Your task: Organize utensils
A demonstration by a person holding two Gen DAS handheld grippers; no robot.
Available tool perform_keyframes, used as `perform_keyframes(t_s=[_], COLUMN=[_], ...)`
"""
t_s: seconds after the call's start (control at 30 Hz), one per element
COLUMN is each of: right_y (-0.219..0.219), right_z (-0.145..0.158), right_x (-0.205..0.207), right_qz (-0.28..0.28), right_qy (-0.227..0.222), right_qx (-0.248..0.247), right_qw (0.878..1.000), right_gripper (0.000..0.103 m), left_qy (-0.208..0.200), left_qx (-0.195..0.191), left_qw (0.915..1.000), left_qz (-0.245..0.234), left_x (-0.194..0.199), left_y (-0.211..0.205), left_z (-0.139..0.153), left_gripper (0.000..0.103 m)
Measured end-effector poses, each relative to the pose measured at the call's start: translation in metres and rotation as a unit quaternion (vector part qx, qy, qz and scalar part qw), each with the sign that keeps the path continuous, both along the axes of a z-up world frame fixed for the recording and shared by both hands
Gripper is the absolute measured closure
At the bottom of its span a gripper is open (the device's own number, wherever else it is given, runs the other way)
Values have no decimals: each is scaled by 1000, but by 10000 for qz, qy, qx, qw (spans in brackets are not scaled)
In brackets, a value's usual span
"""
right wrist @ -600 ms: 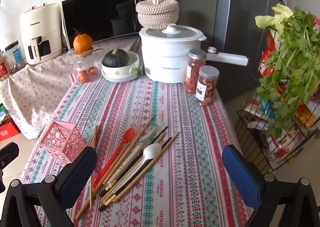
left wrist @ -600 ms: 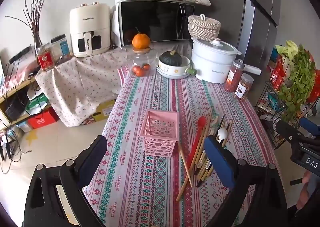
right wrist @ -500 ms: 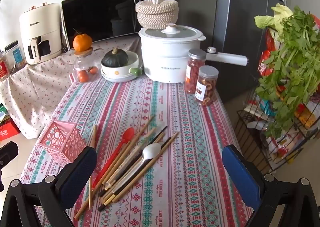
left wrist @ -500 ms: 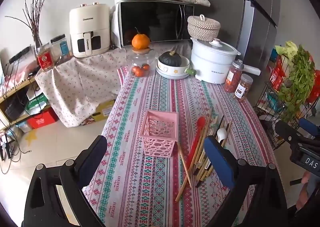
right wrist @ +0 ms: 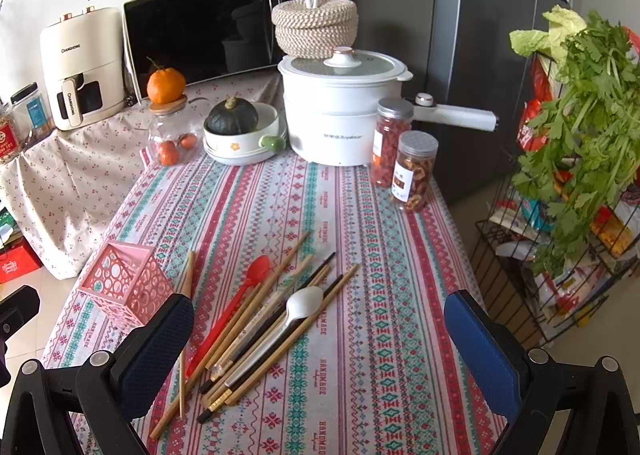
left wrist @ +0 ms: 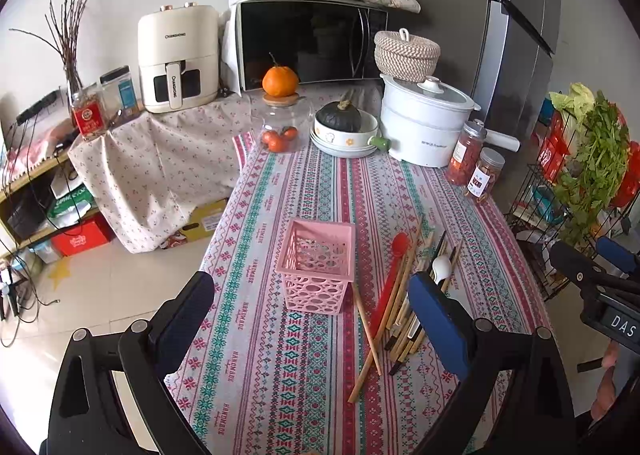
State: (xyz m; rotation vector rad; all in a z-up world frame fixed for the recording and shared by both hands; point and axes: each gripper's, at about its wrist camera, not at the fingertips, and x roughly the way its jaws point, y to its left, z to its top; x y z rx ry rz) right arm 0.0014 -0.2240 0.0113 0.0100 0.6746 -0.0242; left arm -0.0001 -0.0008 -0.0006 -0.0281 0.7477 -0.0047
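Utensils (right wrist: pixel 260 327), meaning wooden chopsticks, a red spoon (right wrist: pixel 240 295) and a white spoon (right wrist: pixel 304 305), lie in a loose pile on the patterned tablecloth (right wrist: pixel 360 255), just right of an upright pink basket (left wrist: pixel 318 265). Above the near edge, the left gripper (left wrist: pixel 310 309) and right gripper (right wrist: pixel 318 329) hover with fingers spread wide, holding nothing.

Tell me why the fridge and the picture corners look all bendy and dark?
Left wrist view: the fisheye lens bows the fridge and blackens the corners; the pink basket in the middle stays sharp. Right wrist view: same bending at the edges, soft daylight, and the microwave door mirrors the room.
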Motion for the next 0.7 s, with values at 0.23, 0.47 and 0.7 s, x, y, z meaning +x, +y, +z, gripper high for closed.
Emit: perform_keyframes(t_s=[0.23, 0.47, 0.7], right_y=[1, 0, -1], right_z=[-1, -2, -3], right_x=[0, 1, 1], right_qz=[2, -13, -7], right_qy=[4, 22, 40], right_qx=[-6, 10, 15], right_qw=[10000, 10000, 10000], right_gripper=[0, 0, 0], left_qy=[3, -21, -27], left_qx=[-21, 10, 8], left_qw=[10000, 10000, 10000], left_qz=[6, 20, 19], left_x=[0, 0, 0], left_y=[-1, -2, -2], left_z=[-5, -7, -7], left_gripper=[4, 4, 4])
